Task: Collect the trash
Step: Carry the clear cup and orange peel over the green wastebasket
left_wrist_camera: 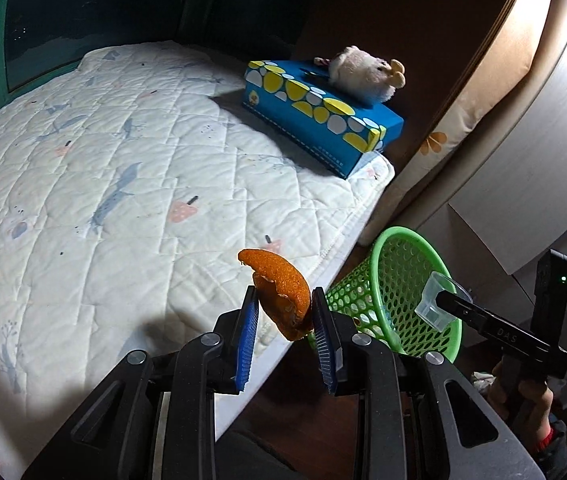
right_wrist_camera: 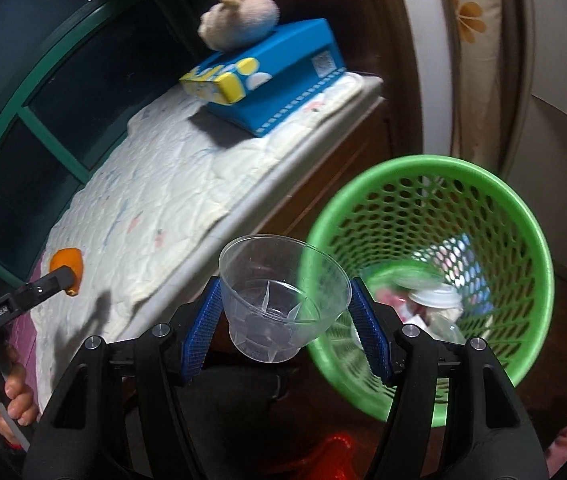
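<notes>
blue-padded fingers of the left gripper [left_wrist_camera: 283, 304] pinch an orange peel [left_wrist_camera: 279, 292] at the bottom centre of the left wrist view. the peel is a curved strip whose long axis rises from lower right to upper left, its tip pointing toward the quilt; its lower end hangs below the pads, over the mattress edge. just right of it stands the green mesh basket [left_wrist_camera: 399, 300], tilted, its mouth facing up and right.

right gripper [right_wrist_camera: 285, 312], at the bottom centre of its own view, presses both blue pads against a clear plastic cup [right_wrist_camera: 279, 304]. the cup is upright, mouth toward the camera, and its right rim overlaps the basket's rim [right_wrist_camera: 539, 248]. the basket's bottom holds a white lid and crumpled scraps, blurred and hard to name.

between mattress edge and basket runs a narrow dark gap showing brown wood. the white quilted mattress [left_wrist_camera: 123, 160] fills the left and middle of the left wrist view, its broad surface bare apart from a blue tissue box [left_wrist_camera: 319, 112] at the far corner, upper centre, with a plush toy [left_wrist_camera: 363, 72] lying on top. behind them, dark window panes in a green frame [right_wrist_camera: 23, 120] are cut off by the fisheye border. a floral cushion [left_wrist_camera: 479, 92] leans at the upper right.
</notes>
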A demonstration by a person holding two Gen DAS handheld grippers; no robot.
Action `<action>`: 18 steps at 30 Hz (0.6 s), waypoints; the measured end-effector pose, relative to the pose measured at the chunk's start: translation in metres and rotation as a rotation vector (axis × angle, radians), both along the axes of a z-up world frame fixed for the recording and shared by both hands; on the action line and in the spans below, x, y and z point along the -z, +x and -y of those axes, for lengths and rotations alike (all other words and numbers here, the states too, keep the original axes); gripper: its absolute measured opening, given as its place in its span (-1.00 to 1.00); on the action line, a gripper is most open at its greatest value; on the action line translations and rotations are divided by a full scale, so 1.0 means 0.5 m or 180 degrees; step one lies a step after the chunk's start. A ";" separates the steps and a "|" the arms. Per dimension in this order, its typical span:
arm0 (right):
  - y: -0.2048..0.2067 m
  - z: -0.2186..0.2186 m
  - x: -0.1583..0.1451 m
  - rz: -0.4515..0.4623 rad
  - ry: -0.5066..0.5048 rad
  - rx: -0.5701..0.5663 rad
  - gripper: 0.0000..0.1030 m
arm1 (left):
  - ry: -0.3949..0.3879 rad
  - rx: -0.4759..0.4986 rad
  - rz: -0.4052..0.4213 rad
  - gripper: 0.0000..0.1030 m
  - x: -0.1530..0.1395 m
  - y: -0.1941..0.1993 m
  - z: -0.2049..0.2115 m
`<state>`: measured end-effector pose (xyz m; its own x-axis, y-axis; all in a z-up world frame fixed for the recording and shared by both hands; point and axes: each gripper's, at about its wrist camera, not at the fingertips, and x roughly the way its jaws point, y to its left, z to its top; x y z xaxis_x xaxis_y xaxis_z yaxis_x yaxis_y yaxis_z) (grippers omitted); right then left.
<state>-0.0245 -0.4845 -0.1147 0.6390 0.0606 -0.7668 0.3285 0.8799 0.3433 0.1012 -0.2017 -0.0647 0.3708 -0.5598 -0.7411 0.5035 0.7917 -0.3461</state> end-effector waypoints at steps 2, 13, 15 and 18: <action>-0.009 0.036 0.027 -0.0121 0.0015 0.0132 0.24 | 0.0029 0.0059 -0.0006 -0.48 0.003 -0.004 0.018; -0.006 0.113 0.140 -0.0551 0.0119 0.0346 0.26 | 0.0174 0.0254 -0.0082 -0.48 0.027 -0.013 0.094; -0.003 0.120 0.155 -0.0599 0.0130 0.0358 0.26 | 0.0193 0.0272 -0.0102 -0.48 0.032 -0.014 0.102; 0.003 0.123 0.168 -0.0654 0.0126 0.0369 0.26 | 0.0212 0.0292 -0.0117 -0.48 0.037 -0.015 0.109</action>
<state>-0.0229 -0.5461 -0.1985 0.4743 0.0286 -0.8799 0.4930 0.8194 0.2924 0.0938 -0.2561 -0.0830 0.2922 -0.5391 -0.7899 0.5629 0.7647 -0.3137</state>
